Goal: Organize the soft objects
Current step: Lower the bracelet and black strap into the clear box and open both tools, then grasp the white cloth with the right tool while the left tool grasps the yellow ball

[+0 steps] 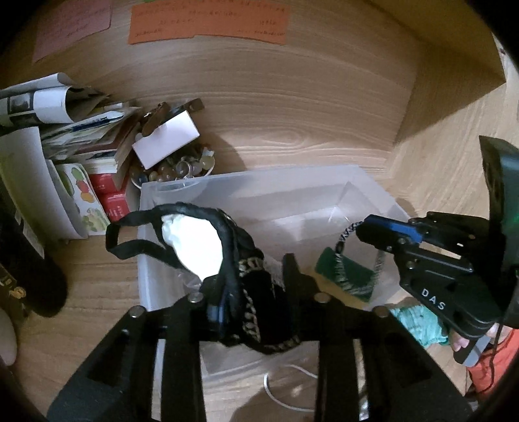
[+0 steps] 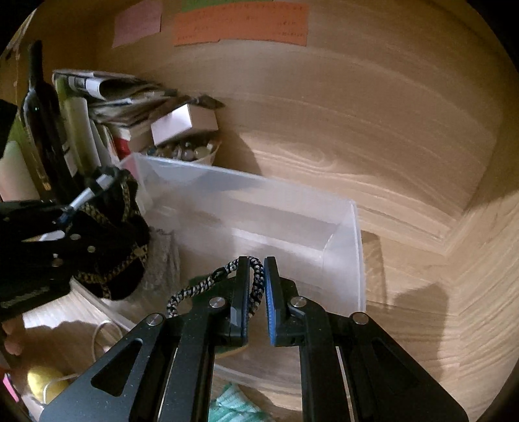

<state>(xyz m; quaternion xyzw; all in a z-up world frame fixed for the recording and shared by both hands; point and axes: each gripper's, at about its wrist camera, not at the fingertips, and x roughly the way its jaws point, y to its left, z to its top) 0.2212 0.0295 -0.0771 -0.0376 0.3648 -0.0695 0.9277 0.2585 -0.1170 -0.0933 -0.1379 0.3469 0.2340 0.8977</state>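
We see the left gripper [image 1: 256, 285] with its jaws closed on a black pouch with woven gold trim [image 1: 259, 292], whose black strap [image 1: 136, 227] loops out to the left and whose mouth shows a white filling [image 1: 194, 243]; the pouch hangs over the near left corner of the clear plastic bin [image 1: 259, 185]. The right gripper [image 2: 258, 292] has its jaws nearly closed, pinching a black-and-white braided cord [image 2: 256, 279] between the fingers; in the left wrist view this cord forms a loop attached to a green pouch [image 1: 350, 272] that lies inside the bin at its near right. A mint knitted cloth [image 1: 418, 324] lies on the wooden surface [image 1: 292, 113] just near of the bin, below the right gripper. To the far left of the bin stand a stack of papers and books [image 1: 81, 130], a small white box [image 1: 165, 139] resting on a bowl of glass beads [image 1: 181, 168], and a dark bottle [image 2: 42, 123]. An orange note [image 1: 207, 22] and a pink note [image 1: 71, 26] are fixed to the far wooden panel.
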